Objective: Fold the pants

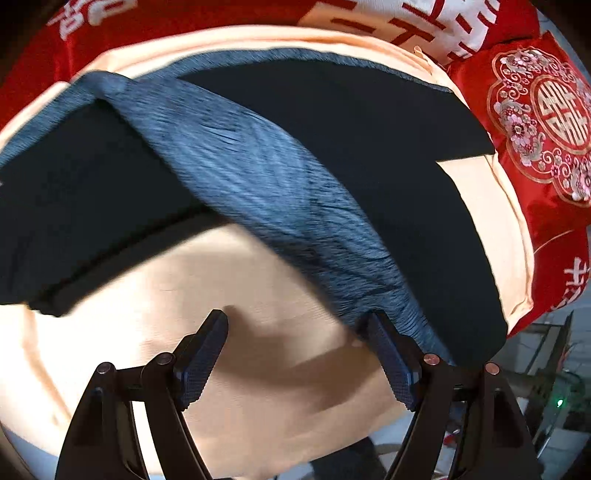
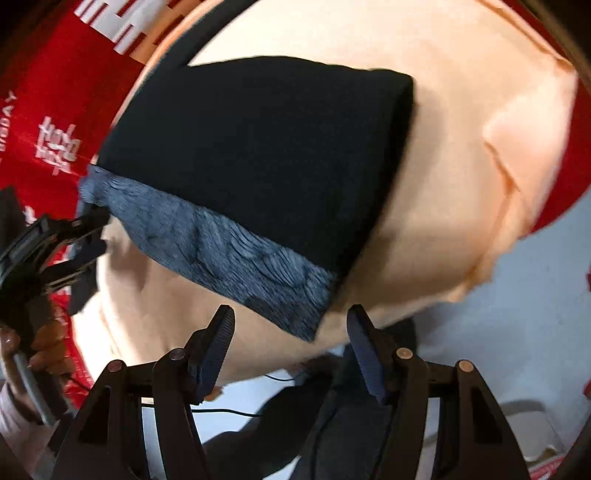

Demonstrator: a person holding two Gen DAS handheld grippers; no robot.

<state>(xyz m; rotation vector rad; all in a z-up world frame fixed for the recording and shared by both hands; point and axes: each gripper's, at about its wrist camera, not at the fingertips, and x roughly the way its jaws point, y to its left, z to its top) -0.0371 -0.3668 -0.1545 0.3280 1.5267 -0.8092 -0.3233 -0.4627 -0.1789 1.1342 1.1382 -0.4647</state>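
Peach cloth [image 1: 258, 369] covers the work surface, and red bedding [image 1: 155, 33] with white characters lies beyond it. One pair of pants [image 1: 332, 129], black outside with a grey-blue fleecy lining [image 1: 258, 177], lies on the peach cloth, partly folded so the lining shows as a broad band.

From the left wrist view the pants spread wide: a black panel at the far side, a black leg reaching to the left, and the turned-over lining running diagonally down toward the near right. One red cushion [image 1: 543, 122] with a gold and pink floral medallion sits at the right, just beside the cloth; this cushion does not show in the other view. The left gripper [image 1: 295, 332] hovers over the bare cloth with its jaws wide apart, and its right finger [image 1: 391, 362] is at the lining's near edge; whether it touches cannot be told.

From the right wrist view the pants look like a compact black block [image 2: 258, 155] with the lining band [image 2: 221, 251] along its near edge. The right gripper [image 2: 290, 325] has its jaws apart and holds nothing, the lining's corner lying just ahead between the fingers. Only this view shows the left gripper [image 2: 86, 236] from outside, at the band's left end, with a hand [image 2: 40, 350] on its handle. It alone also shows a pale floor [image 2: 517, 314] and one thin black cable [image 2: 221, 410] below the cloth's edge.

Counted: one pair of pants, two grippers, one cushion, one cable.
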